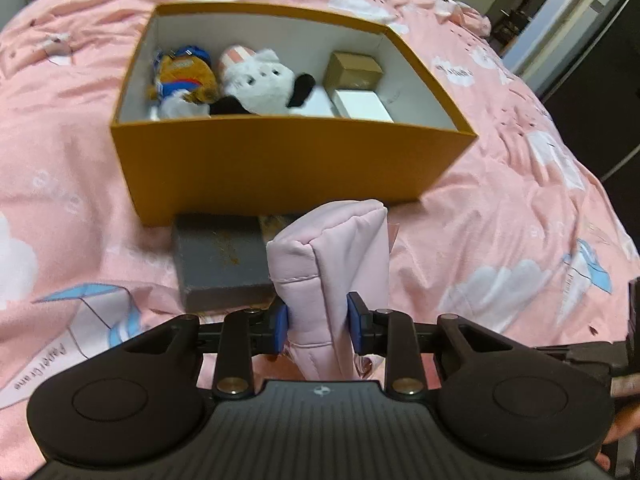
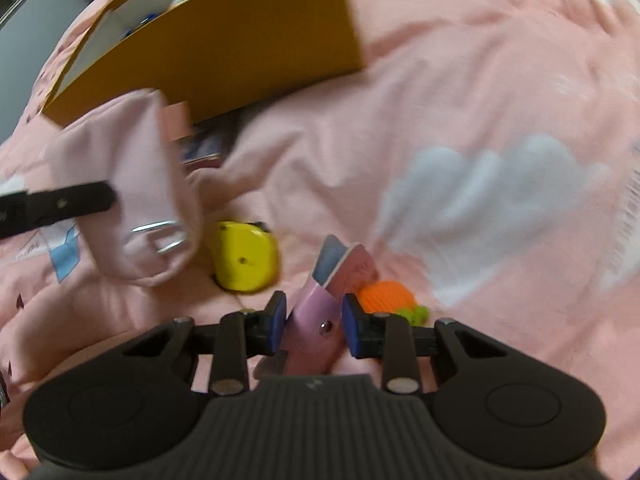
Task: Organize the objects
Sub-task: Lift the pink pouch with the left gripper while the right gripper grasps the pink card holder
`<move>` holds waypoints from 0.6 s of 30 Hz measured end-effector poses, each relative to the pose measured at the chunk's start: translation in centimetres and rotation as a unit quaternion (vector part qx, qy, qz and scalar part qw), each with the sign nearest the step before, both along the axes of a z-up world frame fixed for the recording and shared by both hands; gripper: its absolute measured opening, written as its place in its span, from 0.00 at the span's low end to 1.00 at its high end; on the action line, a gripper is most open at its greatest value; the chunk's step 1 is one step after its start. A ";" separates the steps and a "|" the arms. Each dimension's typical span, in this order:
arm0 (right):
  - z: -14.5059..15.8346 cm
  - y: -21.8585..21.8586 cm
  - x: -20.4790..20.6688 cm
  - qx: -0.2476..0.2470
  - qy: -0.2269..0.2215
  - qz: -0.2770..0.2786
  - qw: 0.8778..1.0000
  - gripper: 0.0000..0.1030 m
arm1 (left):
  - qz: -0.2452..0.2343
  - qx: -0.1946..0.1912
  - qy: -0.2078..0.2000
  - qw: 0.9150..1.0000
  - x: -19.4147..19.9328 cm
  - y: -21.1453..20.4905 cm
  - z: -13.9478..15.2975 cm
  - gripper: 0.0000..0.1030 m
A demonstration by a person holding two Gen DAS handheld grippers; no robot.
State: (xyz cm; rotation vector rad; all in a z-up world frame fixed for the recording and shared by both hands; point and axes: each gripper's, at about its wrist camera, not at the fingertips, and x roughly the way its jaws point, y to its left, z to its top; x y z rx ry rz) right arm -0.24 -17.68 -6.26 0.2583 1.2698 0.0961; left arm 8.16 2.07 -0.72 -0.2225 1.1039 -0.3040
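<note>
My left gripper (image 1: 318,320) is shut on a pale pink pouch (image 1: 336,264) and holds it above the bed, just in front of the orange box (image 1: 280,160). The pouch also shows in the right wrist view (image 2: 148,192), with the left gripper's finger on it. The box holds two plush toys (image 1: 260,80) and two small boxes (image 1: 354,84). My right gripper (image 2: 314,322) is shut on a small pink card wallet (image 2: 320,312), low over the bedding.
A grey flat box (image 1: 220,260) lies against the orange box's front. A yellow toy (image 2: 244,256) and an orange toy (image 2: 384,298) lie on the pink duvet (image 2: 480,100) near my right gripper. A doorway is at far right.
</note>
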 end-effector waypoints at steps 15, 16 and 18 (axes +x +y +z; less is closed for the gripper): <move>-2.9 -2.5 -0.4 0.062 0.052 -0.075 0.994 0.25 | -0.034 -0.029 0.043 0.998 -0.7 -1.7 -1.9 0.32; -2.7 -2.3 -0.4 0.063 0.048 -0.072 0.994 0.24 | -0.032 -0.030 0.040 0.998 -0.7 -1.5 -1.6 0.32; -1.9 -1.7 -0.4 0.050 0.036 -0.057 0.996 0.23 | -0.031 -0.031 0.033 0.998 -0.5 -1.0 -0.7 0.32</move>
